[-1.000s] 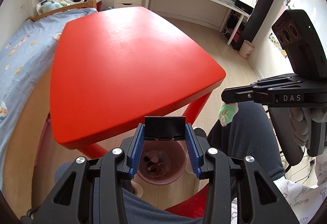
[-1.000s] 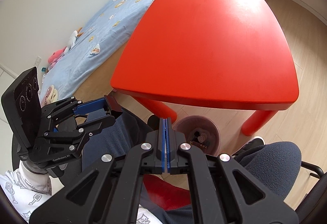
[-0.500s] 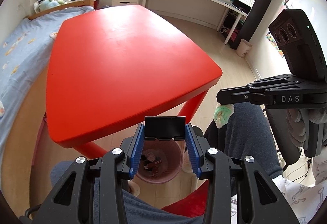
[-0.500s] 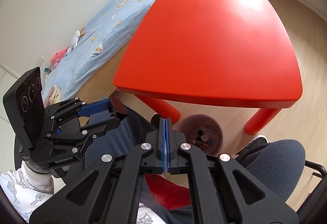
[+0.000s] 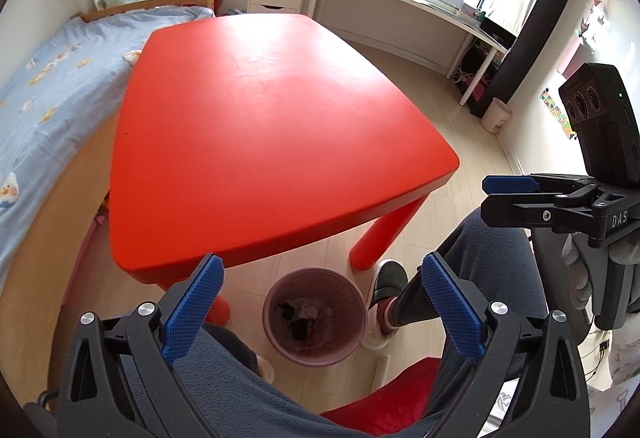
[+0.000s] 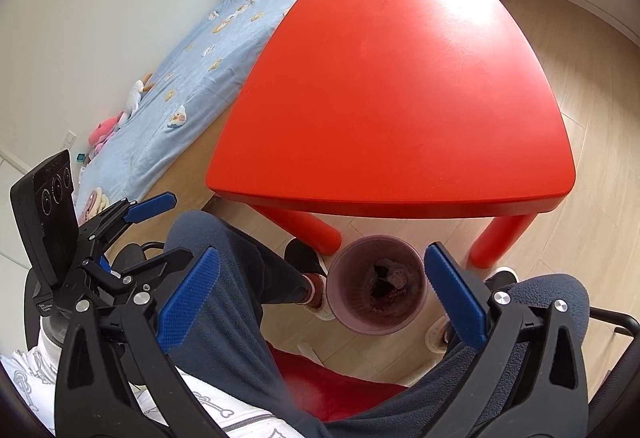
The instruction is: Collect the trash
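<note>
Sitting on the floor just in front of the red table (image 5: 276, 142), beside its near legs: a pinkish ribbed bin (image 5: 315, 292), upright and open-topped. Lying at its bottom: trash (image 5: 301, 318), a dark, angular piece among pale crumpled scraps, too small to tell further. Seen again from the right wrist: the same bin (image 6: 378, 284) with trash (image 6: 387, 280) heaped low inside, well below the rim. Hovering above the bin, nearer the camera: the left gripper (image 5: 320, 312), jaws opening, blue pads spread wide to either side of the bin's mouth, nothing between them. Hovering likewise over the bin: the right gripper (image 6: 320, 298), jaws opening too, pads wide apart, gripping nothing. Showing beside the bin on both sides: knees in dark trousers (image 5: 476, 258) and a shoe (image 5: 386, 274) planted just right of the bin. Standing far beyond the table, by the wall under the desk end: a second, cream bin (image 5: 496, 116), contents hidden. Stretching along the table's left side: a bed (image 5: 44, 90) in pale blue. Lying bare: the tabletop, its near edge just above the bin in both views.
</note>
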`<state>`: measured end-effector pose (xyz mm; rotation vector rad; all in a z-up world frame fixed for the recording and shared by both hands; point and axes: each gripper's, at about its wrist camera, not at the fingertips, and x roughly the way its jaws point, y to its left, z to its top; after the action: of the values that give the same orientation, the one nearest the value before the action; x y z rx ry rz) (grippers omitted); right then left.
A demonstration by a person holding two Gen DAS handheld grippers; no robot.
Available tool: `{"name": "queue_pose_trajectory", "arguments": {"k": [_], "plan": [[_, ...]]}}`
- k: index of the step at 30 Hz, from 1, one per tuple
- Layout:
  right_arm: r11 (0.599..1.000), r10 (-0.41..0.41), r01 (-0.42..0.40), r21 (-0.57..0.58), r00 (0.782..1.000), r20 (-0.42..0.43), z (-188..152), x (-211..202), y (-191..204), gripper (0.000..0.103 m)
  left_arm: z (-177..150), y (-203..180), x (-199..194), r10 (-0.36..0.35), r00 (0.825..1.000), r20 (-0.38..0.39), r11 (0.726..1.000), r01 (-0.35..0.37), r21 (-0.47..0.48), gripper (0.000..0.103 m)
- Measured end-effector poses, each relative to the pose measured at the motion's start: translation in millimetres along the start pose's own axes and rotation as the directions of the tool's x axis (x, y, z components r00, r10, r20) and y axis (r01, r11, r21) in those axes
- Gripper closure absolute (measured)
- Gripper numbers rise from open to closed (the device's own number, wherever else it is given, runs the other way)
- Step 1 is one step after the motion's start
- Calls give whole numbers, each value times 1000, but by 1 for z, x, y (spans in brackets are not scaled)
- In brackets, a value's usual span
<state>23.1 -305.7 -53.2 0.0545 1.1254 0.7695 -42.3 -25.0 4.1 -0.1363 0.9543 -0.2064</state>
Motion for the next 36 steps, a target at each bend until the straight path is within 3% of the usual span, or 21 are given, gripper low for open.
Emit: {"name": "queue_pose_trajectory", "arguments": {"k": [14,22,29,36], "plan": [[1000,-23,23,-13,1000,-1,-1,2,4,3,2,1,-2,-1,1000,3,1000,1,-12,7],[991,-116,118,-56,993,37,5,0,8,3,9,2,-5,12,999,31,1000,-12,-8,7],[984,-154,163,-71,981,118,25,-8,9,3,31,10,-11,43,995,93,999,-43,-5,7],[966,-212,240,-98,948,237,50,-19,13,3,53,15,-11,41,991,129,999,-42,11,7]]}}
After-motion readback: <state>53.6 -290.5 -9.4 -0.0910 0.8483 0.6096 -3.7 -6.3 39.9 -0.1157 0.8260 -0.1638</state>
